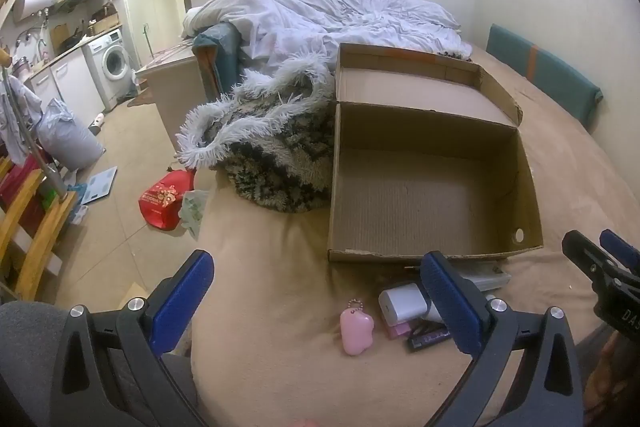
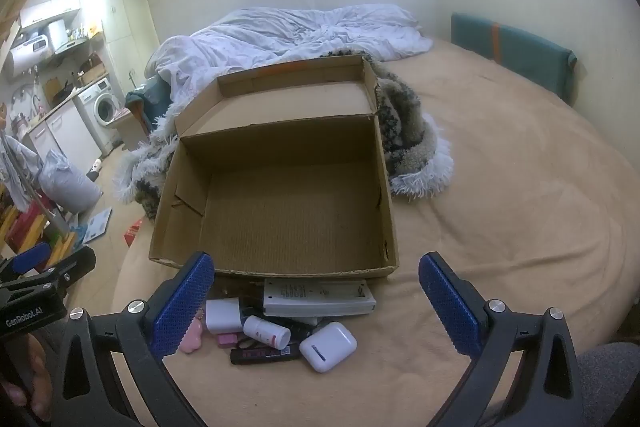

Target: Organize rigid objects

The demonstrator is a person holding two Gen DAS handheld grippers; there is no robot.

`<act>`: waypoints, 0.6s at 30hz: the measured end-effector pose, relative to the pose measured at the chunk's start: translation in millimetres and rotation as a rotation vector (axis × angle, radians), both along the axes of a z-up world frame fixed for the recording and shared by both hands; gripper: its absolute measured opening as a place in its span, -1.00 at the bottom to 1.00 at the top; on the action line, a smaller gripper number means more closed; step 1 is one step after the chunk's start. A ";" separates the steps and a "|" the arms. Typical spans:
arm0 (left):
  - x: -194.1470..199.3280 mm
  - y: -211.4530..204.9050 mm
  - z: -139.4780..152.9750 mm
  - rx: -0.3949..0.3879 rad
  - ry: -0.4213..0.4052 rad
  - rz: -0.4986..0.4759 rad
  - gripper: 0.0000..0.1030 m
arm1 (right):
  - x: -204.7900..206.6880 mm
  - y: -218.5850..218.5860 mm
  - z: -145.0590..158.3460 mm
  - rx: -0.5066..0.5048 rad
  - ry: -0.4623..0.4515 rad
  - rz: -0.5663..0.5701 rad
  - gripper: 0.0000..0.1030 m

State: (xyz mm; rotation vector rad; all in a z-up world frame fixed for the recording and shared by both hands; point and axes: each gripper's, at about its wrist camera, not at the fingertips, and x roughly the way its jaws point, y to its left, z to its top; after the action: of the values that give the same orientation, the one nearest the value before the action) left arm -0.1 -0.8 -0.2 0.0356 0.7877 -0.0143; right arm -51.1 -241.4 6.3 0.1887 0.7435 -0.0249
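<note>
Small rigid objects (image 2: 280,331), among them a white earbud case (image 2: 328,346) and pill bottle (image 2: 267,332), lay heaped on the bed before the empty brown cardboard box (image 2: 280,211), untouched; both tools, left tool (image 1: 316,291) and right tool (image 2: 316,291), stood wide apart, so picking one item seemingly came next

Brown cardboard box (image 2: 280,211), pink charm (image 1: 356,331), white earbud case (image 2: 328,346)

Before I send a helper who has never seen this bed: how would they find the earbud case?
Find the open cardboard box on the tan bed. A small pile lies against its near wall; the earbud case is at the pile's right end, beside a small white bottle. It is the only rounded, glossy white case with a lid seam.
</note>
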 end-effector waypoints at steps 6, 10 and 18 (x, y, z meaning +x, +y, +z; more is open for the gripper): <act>-1.1 -0.9 3.9 0.001 -0.001 0.000 1.00 | -0.2 -0.2 -0.1 0.001 -0.001 0.000 1.00; -1.2 -0.7 3.9 0.000 -0.002 0.000 1.00 | -0.2 -0.2 -0.1 0.001 -0.001 0.000 1.00; -1.3 -0.8 3.8 0.002 -0.004 0.000 1.00 | -0.2 -0.4 0.0 0.002 -0.001 0.000 1.00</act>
State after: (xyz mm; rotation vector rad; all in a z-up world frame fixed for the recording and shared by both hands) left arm -1.4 -1.6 3.6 0.0371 0.7840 -0.0133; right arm -51.2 -241.8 6.3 0.1903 0.7425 -0.0246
